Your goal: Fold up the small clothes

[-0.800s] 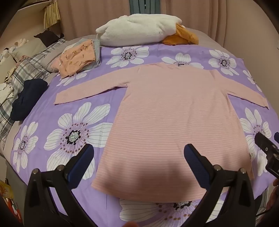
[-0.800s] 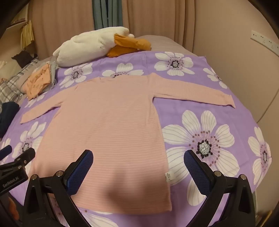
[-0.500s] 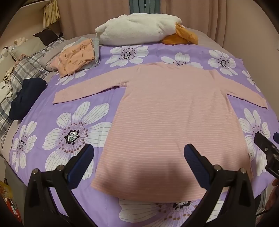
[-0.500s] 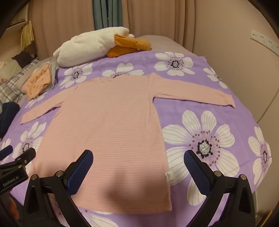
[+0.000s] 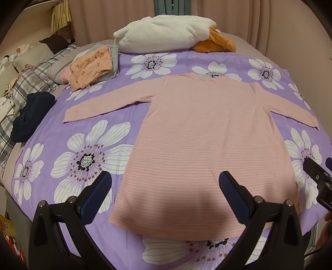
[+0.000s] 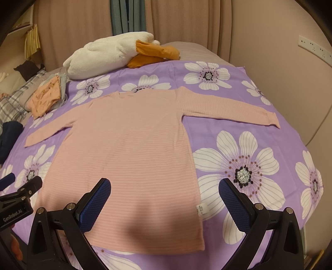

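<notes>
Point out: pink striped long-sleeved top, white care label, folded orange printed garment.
pink striped long-sleeved top (image 5: pixel 207 135), left wrist view, chest
white care label (image 6: pixel 200 209), right wrist view, middle
folded orange printed garment (image 5: pixel 90 65), left wrist view, top face

a bed (image 5: pixel 244 44) fills the room, spread with a purple cover (image 5: pixel 116 128) printed with big white flowers. behind it hang pinkish-beige curtains (image 6: pixel 83 27), parted on a narrow strip of teal-grey fabric (image 6: pixel 126 17). a plain pink wall (image 6: pixel 276 68) runs along the right side and carries a white socket strip (image 6: pixel 314 49). at the far left, a shelf edge shows a yellowish fringe (image 5: pixel 60 20), with a plaid blanket (image 5: pixel 27 83) and pillows heaped below. the light is warm and dim, throwing soft shadow on the near edge.
</notes>
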A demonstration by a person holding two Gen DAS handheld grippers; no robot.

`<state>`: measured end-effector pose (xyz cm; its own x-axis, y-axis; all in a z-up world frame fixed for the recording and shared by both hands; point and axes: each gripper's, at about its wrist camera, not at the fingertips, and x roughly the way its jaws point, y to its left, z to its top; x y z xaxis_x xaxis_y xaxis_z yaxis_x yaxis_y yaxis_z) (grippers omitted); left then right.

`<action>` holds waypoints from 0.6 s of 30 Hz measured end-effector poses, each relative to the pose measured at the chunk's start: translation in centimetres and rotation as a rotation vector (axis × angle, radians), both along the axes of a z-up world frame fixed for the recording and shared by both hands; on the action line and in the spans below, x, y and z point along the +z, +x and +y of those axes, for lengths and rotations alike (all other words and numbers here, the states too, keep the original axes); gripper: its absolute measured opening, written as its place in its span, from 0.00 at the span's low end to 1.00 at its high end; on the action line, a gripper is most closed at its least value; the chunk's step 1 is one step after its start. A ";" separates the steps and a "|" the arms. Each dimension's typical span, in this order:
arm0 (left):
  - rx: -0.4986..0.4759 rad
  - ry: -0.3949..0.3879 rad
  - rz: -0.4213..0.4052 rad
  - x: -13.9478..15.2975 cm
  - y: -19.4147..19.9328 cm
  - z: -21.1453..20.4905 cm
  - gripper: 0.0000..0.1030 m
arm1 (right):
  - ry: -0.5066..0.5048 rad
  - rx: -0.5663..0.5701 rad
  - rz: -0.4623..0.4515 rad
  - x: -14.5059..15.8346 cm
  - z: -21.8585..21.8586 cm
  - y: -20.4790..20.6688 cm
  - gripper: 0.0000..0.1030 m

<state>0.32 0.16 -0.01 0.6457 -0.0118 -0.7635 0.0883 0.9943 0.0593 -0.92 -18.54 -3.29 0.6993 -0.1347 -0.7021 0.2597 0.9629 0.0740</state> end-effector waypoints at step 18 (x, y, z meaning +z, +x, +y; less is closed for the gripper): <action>-0.004 0.015 -0.007 0.0 -0.1 0.0 1.00 | 0.003 0.000 -0.003 0.0 0.0 0.1 1.00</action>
